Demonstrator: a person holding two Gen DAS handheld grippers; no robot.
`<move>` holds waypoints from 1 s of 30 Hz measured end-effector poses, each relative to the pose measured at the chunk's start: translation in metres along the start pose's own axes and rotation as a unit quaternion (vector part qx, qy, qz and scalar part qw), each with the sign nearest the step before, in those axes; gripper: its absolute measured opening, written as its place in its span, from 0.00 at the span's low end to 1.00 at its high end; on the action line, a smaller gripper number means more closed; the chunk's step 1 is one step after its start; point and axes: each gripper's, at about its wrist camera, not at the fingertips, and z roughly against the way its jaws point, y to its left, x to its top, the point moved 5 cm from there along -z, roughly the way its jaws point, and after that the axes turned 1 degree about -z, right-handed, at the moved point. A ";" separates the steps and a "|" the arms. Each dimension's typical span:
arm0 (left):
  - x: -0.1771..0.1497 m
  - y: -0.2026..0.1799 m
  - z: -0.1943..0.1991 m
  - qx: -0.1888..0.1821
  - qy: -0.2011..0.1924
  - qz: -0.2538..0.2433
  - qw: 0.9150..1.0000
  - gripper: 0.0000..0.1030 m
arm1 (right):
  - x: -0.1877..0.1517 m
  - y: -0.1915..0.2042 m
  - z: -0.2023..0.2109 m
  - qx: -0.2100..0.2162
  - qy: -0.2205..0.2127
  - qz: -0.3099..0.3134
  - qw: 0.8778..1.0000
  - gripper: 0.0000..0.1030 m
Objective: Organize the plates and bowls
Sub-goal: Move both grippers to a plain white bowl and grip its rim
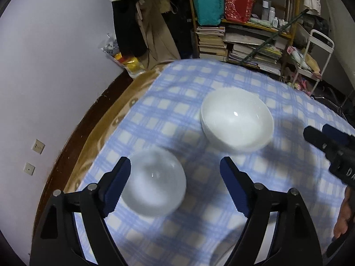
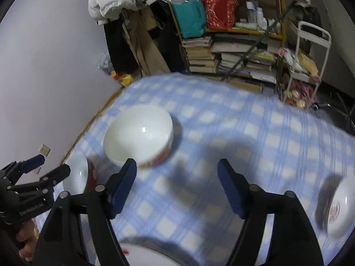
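Two white bowls sit on the blue checked tablecloth [image 1: 177,102]. In the left wrist view the larger bowl [image 1: 237,123] is ahead and the smaller bowl [image 1: 155,181] lies just past my left gripper's left finger. My left gripper [image 1: 175,168] is open and empty above the smaller bowl. My right gripper [image 2: 176,170] is open and empty; the larger bowl [image 2: 138,136], with a red pattern outside, is ahead left of it. The smaller bowl [image 2: 76,175] is at the left. A plate [image 2: 339,210] lies at the right edge, another plate [image 2: 150,255] at the bottom.
The table's brown left edge [image 1: 73,146] runs close to a white wall. Behind the table stand a bookshelf [image 1: 244,33] with stacked books, hanging clothes [image 1: 144,22] and a white cart [image 1: 315,51]. My right gripper [image 1: 330,146] shows at the left wrist view's right edge; my left gripper [image 2: 46,166] shows at the right wrist view's left.
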 end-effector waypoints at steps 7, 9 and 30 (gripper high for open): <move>0.030 -0.001 -0.027 -0.005 -0.003 -0.007 1.000 0.79 | 0.033 0.000 -0.029 0.017 0.014 0.000 1.000 0.78; 0.036 -0.004 -0.039 -0.007 0.009 -0.006 1.000 0.79 | 0.037 0.001 -0.040 0.017 0.024 0.004 1.000 0.78; 0.033 -0.044 -0.120 -0.070 0.102 -0.006 0.992 0.15 | 0.012 0.002 -0.129 0.047 0.130 -0.048 0.989 0.26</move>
